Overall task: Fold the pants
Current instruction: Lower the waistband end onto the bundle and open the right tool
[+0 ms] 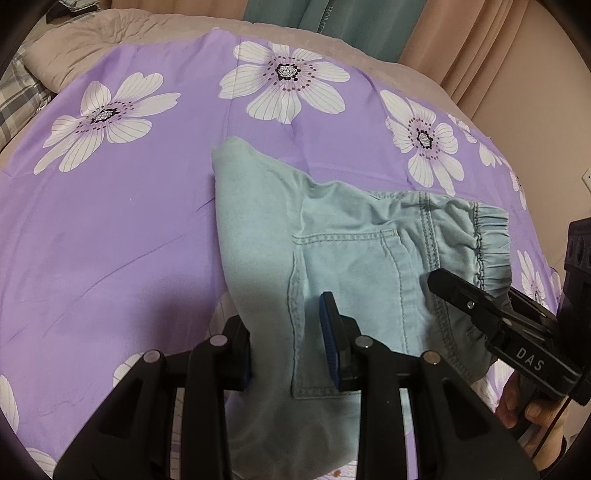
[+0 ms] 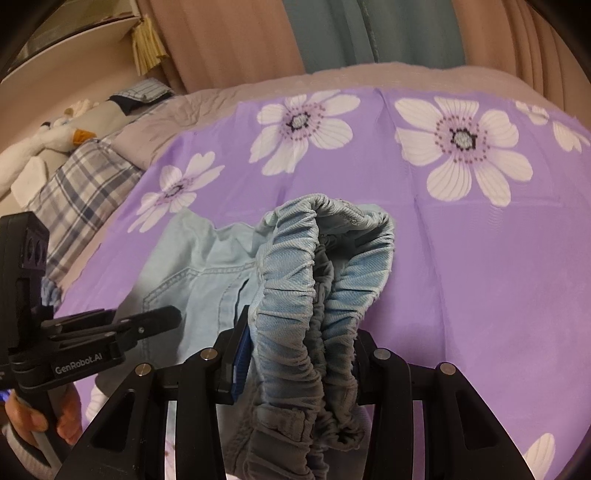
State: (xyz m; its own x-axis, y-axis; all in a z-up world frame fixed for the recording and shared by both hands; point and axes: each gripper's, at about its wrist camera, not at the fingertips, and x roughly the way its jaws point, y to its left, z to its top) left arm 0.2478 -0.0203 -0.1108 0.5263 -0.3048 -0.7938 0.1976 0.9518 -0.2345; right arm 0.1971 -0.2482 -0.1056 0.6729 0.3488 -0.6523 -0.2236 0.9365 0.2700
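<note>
Light blue denim pants (image 1: 351,251) lie on a purple flowered sheet (image 1: 110,221), back pocket up, elastic waistband (image 1: 491,243) to the right. My left gripper (image 1: 288,343) is shut on a fold of the pants' fabric near the pocket. My right gripper (image 2: 299,358) is shut on the bunched elastic waistband (image 2: 295,295), which stands up between its fingers. In the left wrist view the right gripper (image 1: 461,299) shows at the pants' waist end. In the right wrist view the left gripper (image 2: 162,317) shows over the pocket area (image 2: 192,280).
The sheet covers a bed with a beige blanket (image 1: 110,37). A plaid pillow (image 2: 85,184) and soft toys (image 2: 48,136) lie at the bed's left. Curtains (image 2: 332,33) hang behind the far edge.
</note>
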